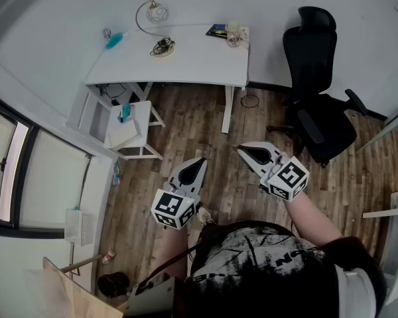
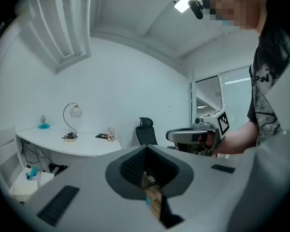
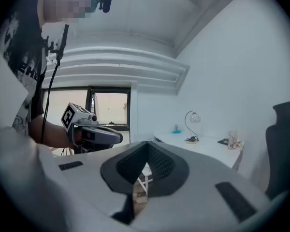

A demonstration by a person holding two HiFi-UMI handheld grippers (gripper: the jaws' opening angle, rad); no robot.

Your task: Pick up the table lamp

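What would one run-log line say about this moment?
left gripper: shut, empty | right gripper: shut, empty | table lamp: on desk, untouched

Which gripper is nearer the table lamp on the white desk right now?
Left, slightly. The left gripper is over the floor, roughly in line with the table lamp; the right gripper sits farther toward the desk's right end. Both are far off.

One table lamp [image 1: 158,12], one desk [image 1: 199,65], one office chair [image 1: 318,114], one stool [image 1: 138,121], two grippers [image 1: 199,161] [image 1: 243,150].
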